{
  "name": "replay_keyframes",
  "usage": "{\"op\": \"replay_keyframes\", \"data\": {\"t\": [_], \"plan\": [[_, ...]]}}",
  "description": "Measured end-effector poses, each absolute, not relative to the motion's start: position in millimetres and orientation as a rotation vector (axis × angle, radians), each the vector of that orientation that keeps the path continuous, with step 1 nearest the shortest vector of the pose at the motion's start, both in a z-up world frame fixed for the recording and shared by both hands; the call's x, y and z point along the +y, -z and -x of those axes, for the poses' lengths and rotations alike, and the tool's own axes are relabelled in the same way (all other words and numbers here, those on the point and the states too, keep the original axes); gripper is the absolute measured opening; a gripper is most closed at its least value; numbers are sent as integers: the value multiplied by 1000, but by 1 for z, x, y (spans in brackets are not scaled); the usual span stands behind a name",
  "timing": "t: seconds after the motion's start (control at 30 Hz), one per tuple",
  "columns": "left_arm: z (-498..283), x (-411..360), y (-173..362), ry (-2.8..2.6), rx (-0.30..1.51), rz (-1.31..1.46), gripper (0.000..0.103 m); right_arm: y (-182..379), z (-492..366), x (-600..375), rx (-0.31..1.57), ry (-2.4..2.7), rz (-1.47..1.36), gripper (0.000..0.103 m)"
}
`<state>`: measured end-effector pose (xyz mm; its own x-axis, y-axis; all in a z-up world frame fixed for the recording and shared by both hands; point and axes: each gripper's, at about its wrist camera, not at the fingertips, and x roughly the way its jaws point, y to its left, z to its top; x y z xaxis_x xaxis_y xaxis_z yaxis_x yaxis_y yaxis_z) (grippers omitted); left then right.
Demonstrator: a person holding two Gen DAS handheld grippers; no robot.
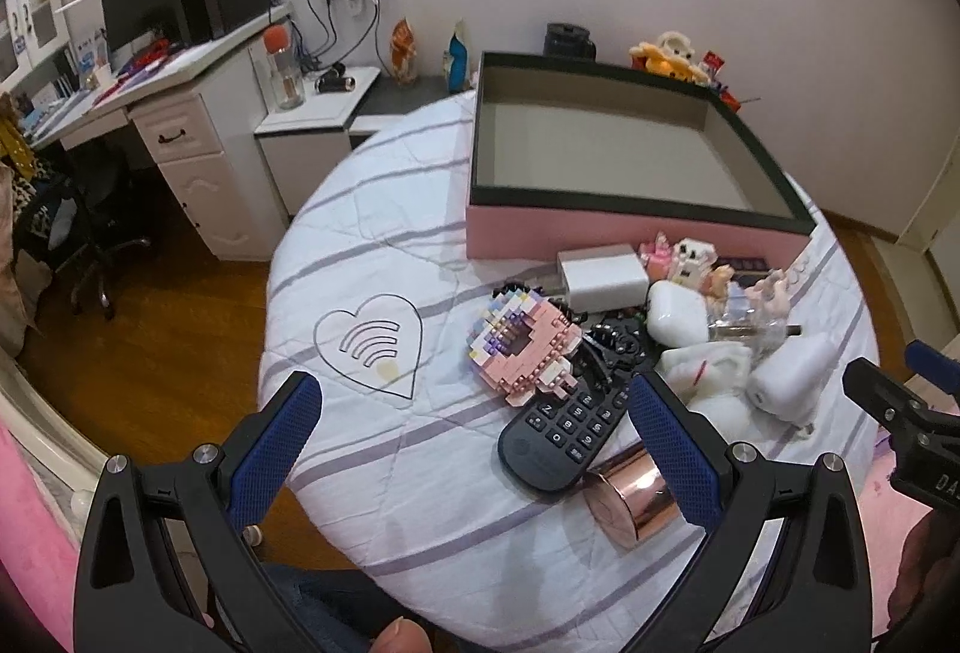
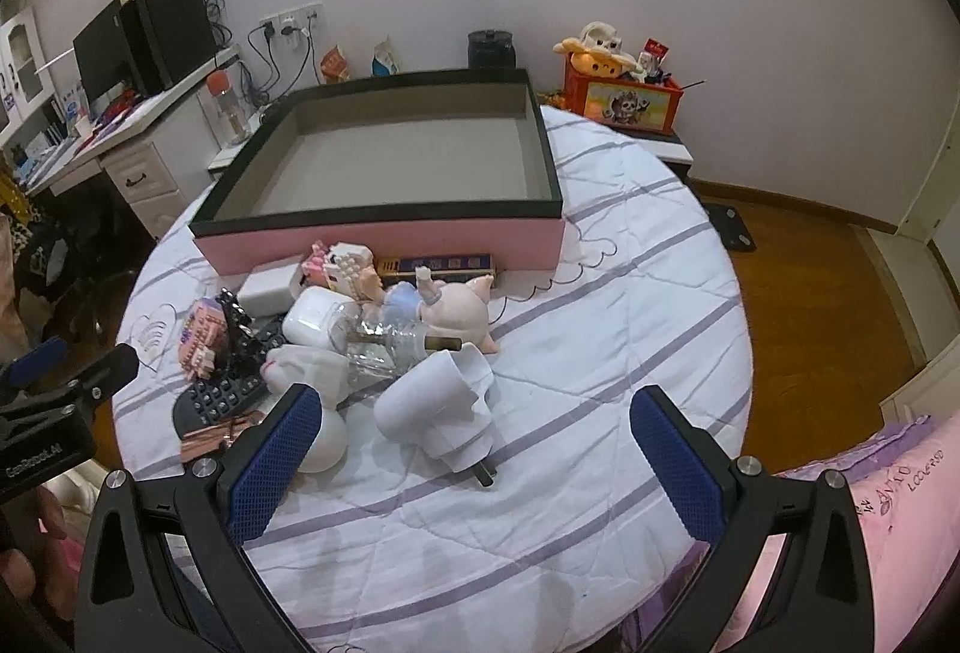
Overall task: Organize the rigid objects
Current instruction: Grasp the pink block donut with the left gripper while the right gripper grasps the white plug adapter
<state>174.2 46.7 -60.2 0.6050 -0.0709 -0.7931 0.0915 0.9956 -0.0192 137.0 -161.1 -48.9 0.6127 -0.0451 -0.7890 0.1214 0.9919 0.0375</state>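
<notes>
A pink box (image 1: 600, 236) (image 2: 384, 239) with a dark rim stands empty at the back of the round table (image 1: 372, 245) (image 2: 630, 293). In front of it lies a heap: a pink block model (image 1: 528, 347) (image 2: 201, 338), a black remote (image 1: 564, 431) (image 2: 219, 401), a rose-gold cylinder (image 1: 630, 491), a white charger (image 1: 603, 275), a white case (image 1: 678, 314) (image 2: 312, 320), a white plug adapter (image 1: 792, 377) (image 2: 435, 413) and a pink pig figure (image 2: 459, 311). My left gripper (image 1: 474, 443) hovers open near the remote. Just short of the plug adapter, my right gripper (image 2: 474, 449) stands open and holds nothing.
A white desk (image 1: 168, 113) (image 2: 138, 161) with a monitor and drawers stands at the left, an office chair (image 1: 78, 233) beside it. A red toy box (image 2: 624, 104) sits behind the table on the right. Wooden floor (image 2: 828, 305) lies around. A pink cloth (image 2: 888, 521) is at the lower right.
</notes>
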Motion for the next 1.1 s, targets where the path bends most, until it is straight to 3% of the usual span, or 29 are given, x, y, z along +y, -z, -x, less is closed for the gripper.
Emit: {"op": "replay_keyframes", "data": {"t": [0.77, 1.0, 1.1], "plan": [[-234, 45, 121, 94, 1022, 33, 103, 111, -179, -165, 1027, 53, -117, 102], [-237, 51, 127, 110, 1000, 60, 102, 123, -183, -164, 1037, 37, -121, 89], [-235, 48, 129, 98, 999, 20, 88, 121, -182, -163, 1027, 13, -127, 70]]}}
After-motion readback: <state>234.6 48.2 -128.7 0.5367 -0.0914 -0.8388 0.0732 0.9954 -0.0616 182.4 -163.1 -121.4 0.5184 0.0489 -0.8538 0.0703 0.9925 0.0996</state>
